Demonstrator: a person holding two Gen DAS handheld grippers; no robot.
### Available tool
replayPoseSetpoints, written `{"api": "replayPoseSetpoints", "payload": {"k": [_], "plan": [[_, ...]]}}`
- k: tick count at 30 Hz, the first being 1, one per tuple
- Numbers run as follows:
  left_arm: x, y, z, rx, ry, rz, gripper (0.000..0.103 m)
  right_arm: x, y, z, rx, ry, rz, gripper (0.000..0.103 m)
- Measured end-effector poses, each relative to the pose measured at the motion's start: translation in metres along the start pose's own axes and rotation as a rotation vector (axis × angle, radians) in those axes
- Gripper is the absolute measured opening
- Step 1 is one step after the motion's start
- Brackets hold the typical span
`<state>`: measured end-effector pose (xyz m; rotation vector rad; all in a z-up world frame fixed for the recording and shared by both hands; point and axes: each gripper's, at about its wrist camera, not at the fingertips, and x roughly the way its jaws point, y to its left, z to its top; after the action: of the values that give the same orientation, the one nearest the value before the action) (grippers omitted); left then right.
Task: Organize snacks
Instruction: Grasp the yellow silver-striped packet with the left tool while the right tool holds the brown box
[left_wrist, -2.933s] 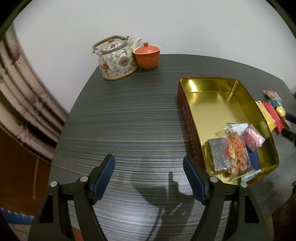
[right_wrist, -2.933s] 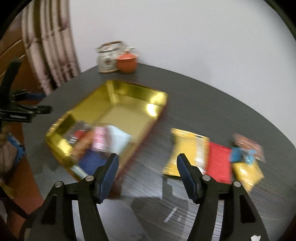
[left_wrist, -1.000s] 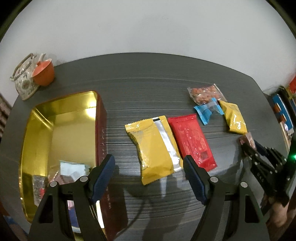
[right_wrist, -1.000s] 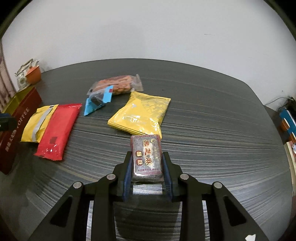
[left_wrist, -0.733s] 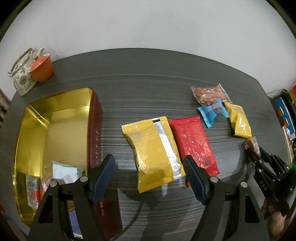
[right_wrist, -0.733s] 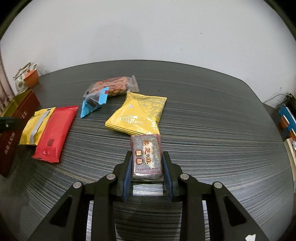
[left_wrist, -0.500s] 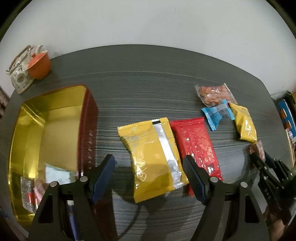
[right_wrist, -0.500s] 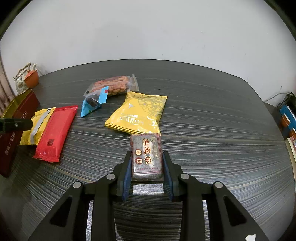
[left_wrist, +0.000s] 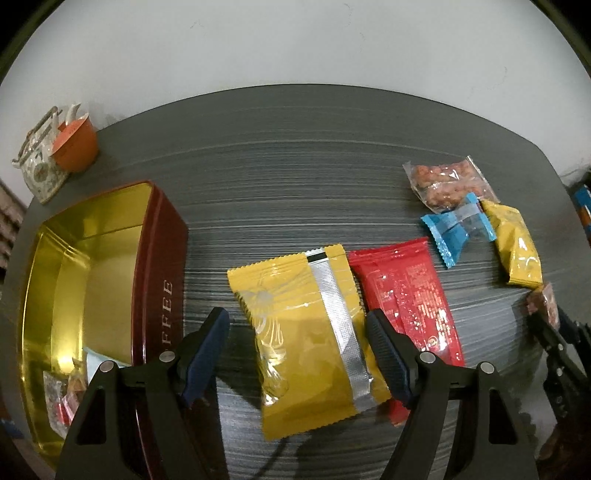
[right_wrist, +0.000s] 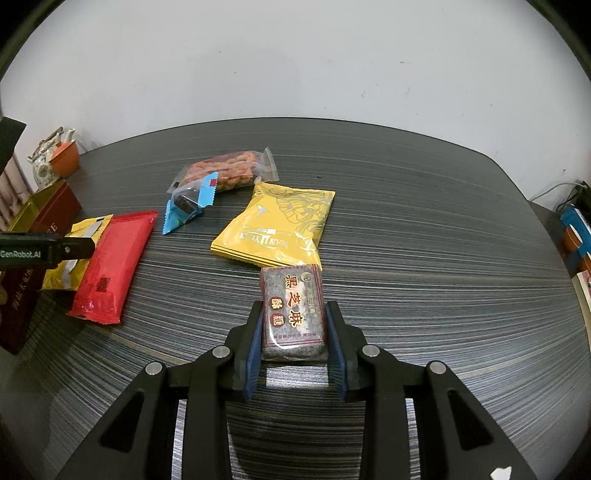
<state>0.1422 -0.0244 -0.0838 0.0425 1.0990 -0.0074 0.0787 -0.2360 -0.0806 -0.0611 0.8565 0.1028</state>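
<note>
Gripping a dark sesame bar (right_wrist: 293, 312) between its blue pads, the right gripper (right_wrist: 294, 343) has its fingers drawn in narrow against the bar's two long sides, the wrapper with its red and gold characters facing up. The bar's far end touches or overlaps the near edge of a yellow pouch (right_wrist: 277, 230) lying flat on the dark striped desk (right_wrist: 424, 258).

The left gripper (left_wrist: 297, 343) hangs above the desk with its fingers standing wide apart and nothing clamped between them; a large yellow packet with a silver seam (left_wrist: 306, 332) lies on the desk in the gap under them. Just beside that packet, on its right, lies a red packet (left_wrist: 406, 291), their long edges touching or slightly overlapping.

Farther right in the left wrist view are a blue candy wrapper (left_wrist: 456, 230) and a clear bag of reddish nuts (left_wrist: 445, 182), the wrapper overlapping the bag's near edge.

On the left of the desk stands an open tin (left_wrist: 159, 258), gold inside and dark red outside, with lettering on its side wall. A few small wrapped snacks (left_wrist: 70, 384) lie in its near corner. Beyond the tin, at the far edge of the desk by the wall, are a patterned teapot (left_wrist: 38, 170) and an orange cup (left_wrist: 75, 147) just beside each other.
</note>
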Motion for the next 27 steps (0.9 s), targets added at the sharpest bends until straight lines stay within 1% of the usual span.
{"api": "replayPoseSetpoints", "payload": {"k": [4,6,8,12,14,19,25,26,27], "plan": [[-0.002,-0.005,-0.002,-0.003,-0.003,0.000,0.076,0.000,0.000,0.000,0.000,0.000,0.001,0.030],[-0.002,-0.007,-0.003,-0.002,-0.007,0.010,0.076,0.000,0.000,0.000,0.000,0.000,0.000,0.030],[-0.003,-0.008,-0.003,0.003,-0.016,0.026,0.074,0.000,0.000,0.000,0.000,0.000,-0.001,0.030],[-0.006,-0.022,-0.003,0.016,-0.027,0.038,0.073,0.000,0.000,0.000,0.001,0.000,-0.001,0.030],[-0.004,-0.023,-0.003,0.006,-0.017,0.032,0.068,0.000,0.000,0.000,0.001,0.000,0.000,0.030],[0.004,-0.017,-0.002,-0.046,0.022,0.017,0.068,0.000,0.000,0.000,0.001,0.000,-0.001,0.030],[0.009,-0.015,0.004,-0.073,0.016,0.004,0.068,-0.001,0.000,0.000,0.002,0.000,0.000,0.031],[0.012,-0.006,0.005,-0.073,0.017,0.001,0.068,-0.001,0.000,0.000,0.002,0.000,0.000,0.031],[0.012,-0.006,0.005,-0.074,0.018,-0.001,0.067,-0.001,0.000,0.000,0.002,0.000,0.000,0.031]]}}
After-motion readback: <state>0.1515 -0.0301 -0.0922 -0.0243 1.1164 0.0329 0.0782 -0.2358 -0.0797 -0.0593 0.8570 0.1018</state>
